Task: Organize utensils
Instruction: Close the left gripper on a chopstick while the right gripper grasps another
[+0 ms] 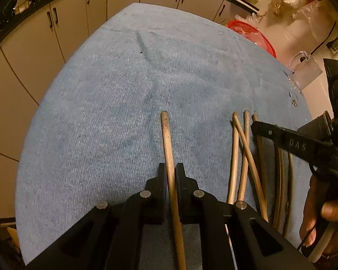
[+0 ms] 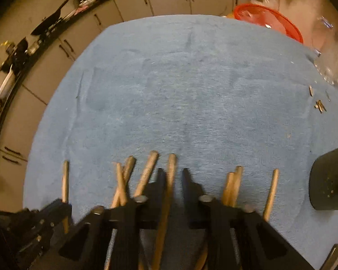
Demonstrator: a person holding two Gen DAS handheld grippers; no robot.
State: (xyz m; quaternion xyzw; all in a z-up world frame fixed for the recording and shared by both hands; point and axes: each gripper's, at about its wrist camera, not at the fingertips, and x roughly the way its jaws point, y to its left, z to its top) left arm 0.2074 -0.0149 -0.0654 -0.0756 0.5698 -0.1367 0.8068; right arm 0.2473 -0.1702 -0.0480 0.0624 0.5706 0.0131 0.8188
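1. Single chopstick [image 1: 168, 148] lies alone on the blue cloth [image 1: 115, 103], running near-to-far, well apart from the rest to its right. It passes between the fingers of the left gripper [image 1: 170, 168].
2. Left gripper: jaws drawn in narrow, one on each side of that stick, about touching it. Looks clamped on it, tho contact isn't 100% clear.
3. Chopstick bunch [image 1: 241, 157] lies right of the single one; approx six sticks, two crossing each other, far ends roughly level.
4. Right gripper [image 2: 174, 172] hovers over the bunch. Jaws partly open w/ a clear gap; one stick [image 2: 169, 186] runs up thru the gap beside the left finger. Can't tell if it touches it. Right wrist view is blurred.
5. In the left wrist view the right gripper's finger [image 1: 281, 138] reaches in from the right across the far ends of the bunch; the hand holding it [image 1: 322, 216] is at near right.
6. Black cylinder [image 2: 331, 180] stands on the cloth at right.
7. Red basket [image 1: 252, 33] at far right, just beyond the cloth edge; clear jug [image 1: 304, 69] nearer than it at the right edge.
8. Cabinets [image 1: 56, 33] along the far and left sides.
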